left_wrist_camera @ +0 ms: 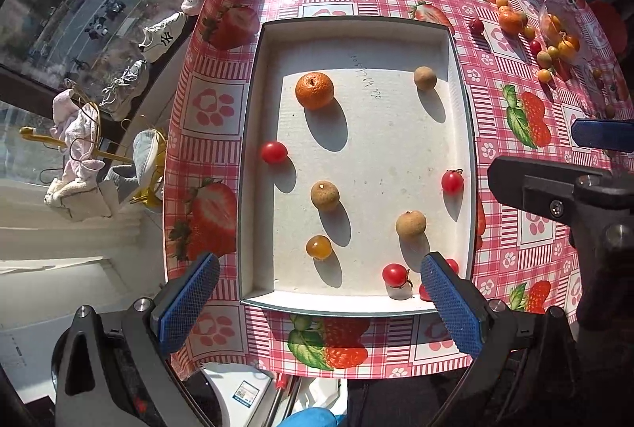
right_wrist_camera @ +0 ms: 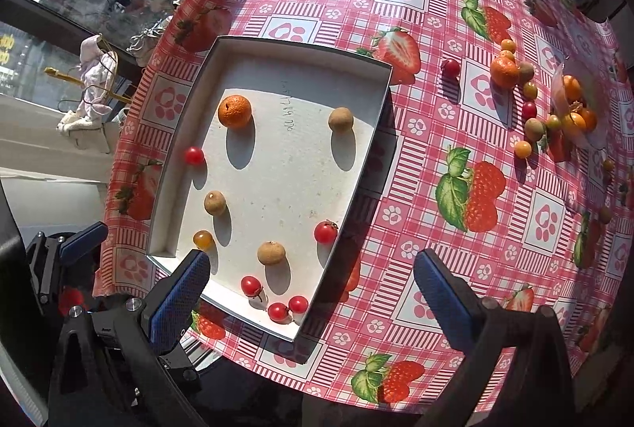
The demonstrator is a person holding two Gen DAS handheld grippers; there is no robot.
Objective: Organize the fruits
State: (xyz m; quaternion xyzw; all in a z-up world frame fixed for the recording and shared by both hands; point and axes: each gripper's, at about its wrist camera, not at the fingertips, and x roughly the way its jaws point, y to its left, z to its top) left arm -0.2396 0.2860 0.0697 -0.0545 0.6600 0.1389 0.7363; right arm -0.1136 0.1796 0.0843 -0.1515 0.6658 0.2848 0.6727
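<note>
A white shallow box [left_wrist_camera: 273, 42] [right_wrist_camera: 222, 50] lies on the strawberry-print tablecloth. In it are a mandarin [left_wrist_camera: 314, 90] [right_wrist_camera: 234, 111], three brown longans [left_wrist_camera: 325, 195] [right_wrist_camera: 214, 203], several cherry tomatoes [left_wrist_camera: 274, 152] [right_wrist_camera: 194, 155] and an amber berry [left_wrist_camera: 318, 247] [right_wrist_camera: 203, 240]. My left gripper [left_wrist_camera: 321, 300] is open and empty over the box's near edge. My right gripper [right_wrist_camera: 313, 302] is open and empty over the box's near right corner. Loose fruit [left_wrist_camera: 511, 20] [right_wrist_camera: 504, 71] lies at the far right of the table.
A clear bag with orange fruit [left_wrist_camera: 560, 36] [right_wrist_camera: 574, 110] lies among the loose pile. A lone cherry tomato [left_wrist_camera: 476, 25] [right_wrist_camera: 451, 67] sits between box and pile. The table's left edge [left_wrist_camera: 174, 133] drops beside a window with shoes and laundry.
</note>
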